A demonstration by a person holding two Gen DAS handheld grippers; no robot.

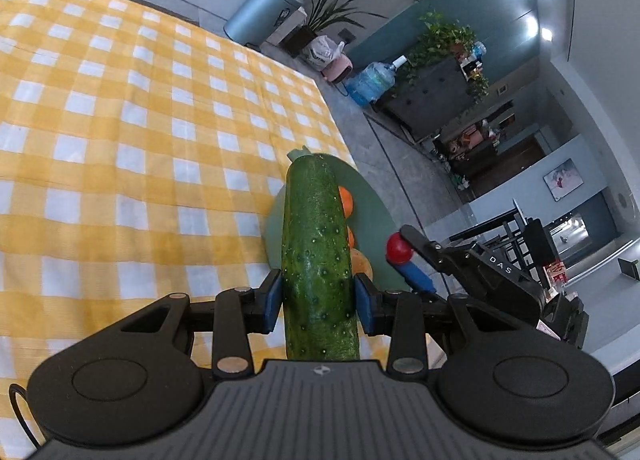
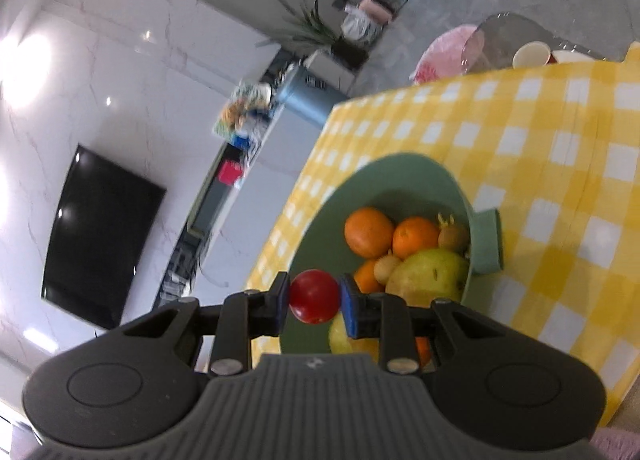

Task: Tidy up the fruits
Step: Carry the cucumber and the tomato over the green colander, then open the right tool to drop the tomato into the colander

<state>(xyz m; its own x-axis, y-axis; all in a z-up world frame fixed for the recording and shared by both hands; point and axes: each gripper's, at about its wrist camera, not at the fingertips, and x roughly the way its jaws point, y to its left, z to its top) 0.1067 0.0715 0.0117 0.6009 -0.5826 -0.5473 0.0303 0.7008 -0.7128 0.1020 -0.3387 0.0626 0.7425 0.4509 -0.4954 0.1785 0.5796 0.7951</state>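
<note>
"DAS" marks the right gripper (image 1: 394, 256).

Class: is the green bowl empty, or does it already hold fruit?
It holds fruit: oranges and a yellow-green fruit lie inside the green bowl.

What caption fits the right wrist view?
Right tongs grip a red tomato over a green bowl of oranges.

A table under a yellow-and-white checked cloth (image 2: 540, 164) fills the frame's right; 1 green bowl (image 2: 486, 244) sits at its lower-left edge.
</note>
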